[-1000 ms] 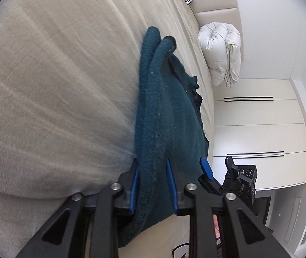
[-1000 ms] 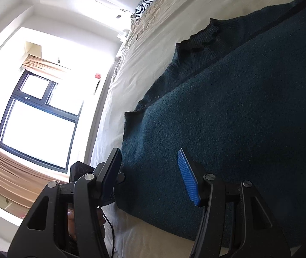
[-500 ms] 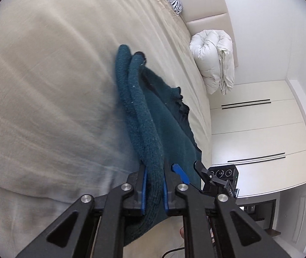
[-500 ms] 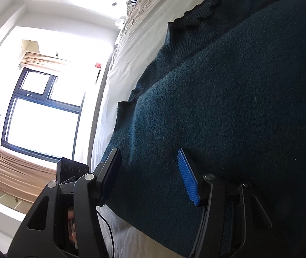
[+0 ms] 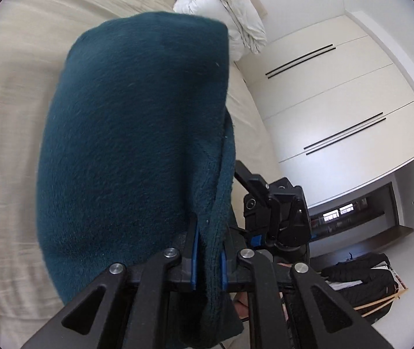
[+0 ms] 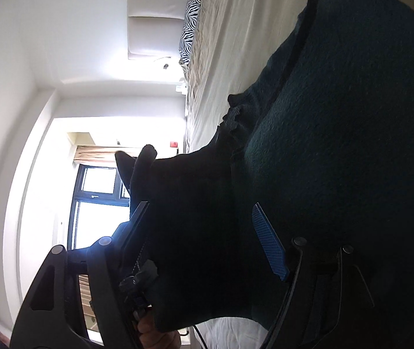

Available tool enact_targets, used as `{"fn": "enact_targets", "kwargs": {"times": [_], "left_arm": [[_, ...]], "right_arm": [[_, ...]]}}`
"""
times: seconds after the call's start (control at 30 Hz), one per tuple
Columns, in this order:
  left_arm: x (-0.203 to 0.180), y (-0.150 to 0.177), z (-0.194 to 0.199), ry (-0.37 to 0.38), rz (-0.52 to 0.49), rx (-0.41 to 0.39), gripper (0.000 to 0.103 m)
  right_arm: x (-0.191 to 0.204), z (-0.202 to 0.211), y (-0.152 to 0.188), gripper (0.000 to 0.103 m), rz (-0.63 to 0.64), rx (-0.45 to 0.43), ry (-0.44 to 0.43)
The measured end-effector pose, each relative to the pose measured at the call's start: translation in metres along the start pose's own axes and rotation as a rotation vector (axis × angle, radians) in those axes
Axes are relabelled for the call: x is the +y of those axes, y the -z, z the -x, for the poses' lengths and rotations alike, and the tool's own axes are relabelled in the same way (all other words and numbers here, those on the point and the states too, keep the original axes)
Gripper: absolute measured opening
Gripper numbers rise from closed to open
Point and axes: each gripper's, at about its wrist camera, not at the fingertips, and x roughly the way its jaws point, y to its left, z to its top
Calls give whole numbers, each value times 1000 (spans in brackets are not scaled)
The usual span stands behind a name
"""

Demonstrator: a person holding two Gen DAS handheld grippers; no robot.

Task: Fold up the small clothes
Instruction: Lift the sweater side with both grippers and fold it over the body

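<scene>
Sweater (image 5: pixel 137 145), dark teal knit, fills the space nearest us: our left gripper (image 5: pixel 208 257) has its blue pads pressed narrowly together on a doubled edge of the fabric, and the lifted cloth balloons up in front of that camera, clear of the bed (image 5: pixel 6 116). Just beside it on the right we see the other tool's black body. In the right wrist view our right gripper (image 6: pixel 207 232) holds its fingers wide apart, the blue pad (image 6: pixel 268 247) lying against the knit with nothing pinched between them; a raised dark flap of the sweater (image 6: pixel 352 131) hangs across the gap, while the rest lies spread on the pale bed sheet (image 6: pixel 230 29). Farther off we see a rolled white duvet (image 5: pixel 224 8), a zebra-print pillow (image 6: pixel 189 29), white wardrobe doors (image 5: pixel 337 101) and a bright window (image 6: pixel 99 203).
</scene>
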Motion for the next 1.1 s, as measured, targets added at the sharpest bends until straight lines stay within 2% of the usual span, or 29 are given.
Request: {"fn": "enact_targets", "kwargs": {"times": [0.07, 0.1, 0.17, 0.23, 0.3, 0.43, 0.57, 0.63, 0.7, 0.77, 1.1], "left_arm": [[5, 3, -28, 9, 15, 31, 13], [8, 5, -38, 5, 20, 48, 18], [12, 11, -45, 1, 28, 66, 29], [11, 16, -38, 42, 8, 54, 57], [7, 21, -22, 40, -28, 32, 63], [13, 27, 11, 19, -61, -6, 64], [38, 34, 35, 9, 6, -48, 64], [46, 40, 37, 12, 37, -51, 64], [51, 46, 42, 15, 48, -54, 64], [51, 43, 40, 17, 44, -50, 64], [58, 42, 48, 1, 34, -32, 65]], "right_arm": [[-12, 8, -8, 71, -41, 3, -37], [-17, 13, -15, 70, -64, 3, -51], [-24, 17, -18, 70, -83, -3, -71], [-25, 20, -21, 70, -75, -2, -55], [-24, 21, -24, 71, -69, 0, -41], [-17, 16, -28, 70, -36, 10, 42], [-4, 1, -21, 66, 64, 74, 231], [4, -9, -16, 53, 129, 108, 343], [9, -19, -14, 26, 188, 132, 452], [12, -21, -16, 15, 221, 131, 527], [40, 34, -38, 12, 358, 39, 617]]}}
